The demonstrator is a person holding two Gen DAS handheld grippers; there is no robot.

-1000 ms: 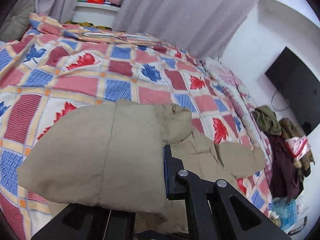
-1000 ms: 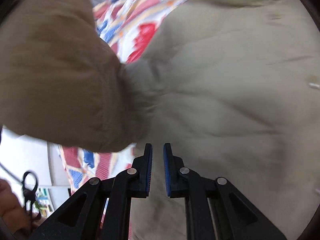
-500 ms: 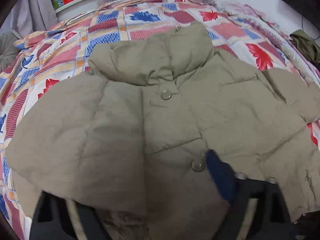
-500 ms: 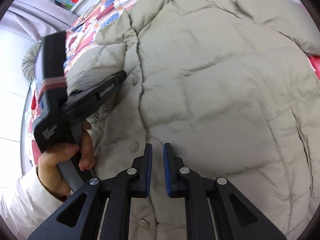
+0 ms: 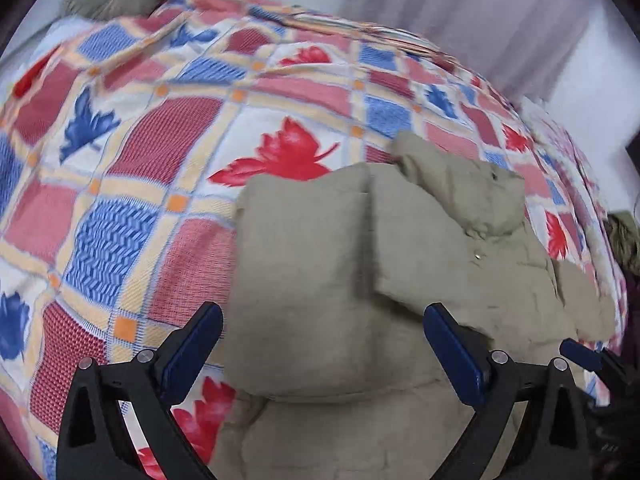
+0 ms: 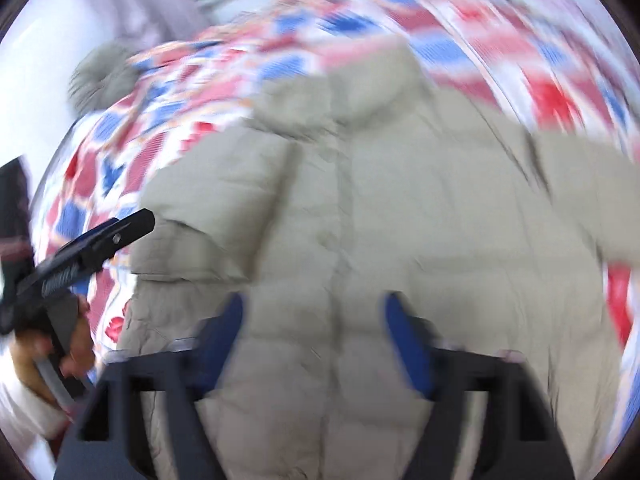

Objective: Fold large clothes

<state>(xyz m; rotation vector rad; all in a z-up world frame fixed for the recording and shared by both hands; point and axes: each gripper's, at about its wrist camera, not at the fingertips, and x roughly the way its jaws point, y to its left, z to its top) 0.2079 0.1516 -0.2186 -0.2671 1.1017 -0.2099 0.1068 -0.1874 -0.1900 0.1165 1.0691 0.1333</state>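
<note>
Fold at an early stage: one sleeve laid in, the rest not yet done.
The beige quilted puffer jacket [image 5: 420,264] is spread on the patchwork-quilted bed [image 5: 160,128]; left gripper [image 5: 320,344] and right gripper [image 6: 314,340] are both held apart, empty, above it.

Jacket [image 5: 340,280] under me is plain khaki-beige, quilted. Bedspread [image 5: 168,128] is a checked patchwork: red, pink and blue squares, cream-yellow bands, orange corner squares, red and blue leaf prints. My fingers [image 5: 452,354] are black with blue pads; cushion [image 6: 102,74] is grey, curtain [image 5: 460,20] pale mauve-grey.
</note>
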